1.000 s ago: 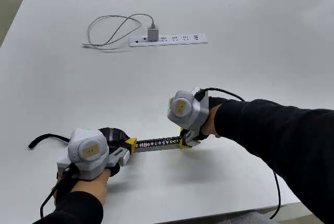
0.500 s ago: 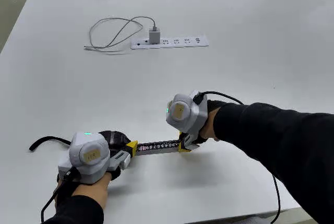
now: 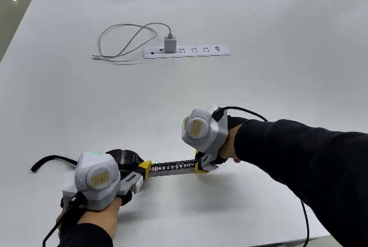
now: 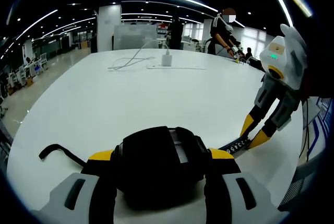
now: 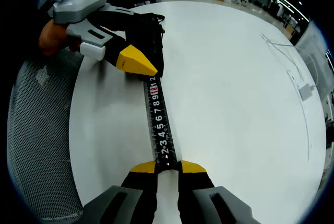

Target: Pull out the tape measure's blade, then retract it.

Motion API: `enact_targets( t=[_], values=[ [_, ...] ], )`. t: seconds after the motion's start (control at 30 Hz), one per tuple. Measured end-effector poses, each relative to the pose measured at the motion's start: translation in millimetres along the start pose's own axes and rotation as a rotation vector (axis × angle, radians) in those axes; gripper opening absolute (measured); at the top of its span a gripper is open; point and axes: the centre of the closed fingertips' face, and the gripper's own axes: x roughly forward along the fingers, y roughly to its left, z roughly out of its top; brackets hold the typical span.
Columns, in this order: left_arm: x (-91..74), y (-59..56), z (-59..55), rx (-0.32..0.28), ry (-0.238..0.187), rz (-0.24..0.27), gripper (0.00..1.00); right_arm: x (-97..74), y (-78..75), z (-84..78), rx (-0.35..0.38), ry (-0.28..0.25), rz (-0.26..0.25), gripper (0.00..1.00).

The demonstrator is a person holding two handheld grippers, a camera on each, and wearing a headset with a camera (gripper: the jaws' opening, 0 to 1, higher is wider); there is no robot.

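- The right gripper has edged a little closer to the left gripper over the last second, so slightly less of the blade lies bare between them. The head camera has also tipped, which shifts the whole scene down in its view.
- The left gripper's jaws are closed against the two sides of the black tape measure case. Their yellow tips press its flanks, and the case rests on the white table at the near left edge.
- The right gripper's jaws are nearly together, pinching the free end of the blade between their yellow tips. The blade runs flat along the table from there straight back to the mouth of the case, its printed numbers facing up.
- A black wrist strap trails from the case to the left and lies loose on the table.
- Well beyond both grippers lies a white power strip with a grey charger plugged in. The charger's cable loops off to the left. None of these touches the tape.
- The stretch of table around the blade is bare.
- In the left gripper view, people stand at the far end of the table.
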Motion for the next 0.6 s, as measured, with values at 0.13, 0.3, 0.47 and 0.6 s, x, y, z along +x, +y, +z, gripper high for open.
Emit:
enact_targets(
  t=[0.13, 0.3, 0.47, 0.6],
  values=[
    [0.6, 0.4, 0.2, -0.001, -0.003, -0.001, 0.65, 0.2, 0.0, 2.0, 0.018, -0.012, 0.009, 0.1],
    [0.7, 0.5, 0.9, 0.001, -0.009, 0.0, 0.65, 0.7, 0.8, 3.6, -0.016, -0.017, 0.003, 0.1],
    [0.3, 0.2, 1.3, 0.004, -0.015, -0.004, 0.65, 1.2, 0.4, 5.2, 0.001, -0.03, 0.003, 0.1],
    [0.9, 0.3, 1.2, 0.003, -0.006, -0.002, 0.65, 1.9, 1.1, 6.4, -0.001, -0.031, 0.001, 0.1]
  ],
)
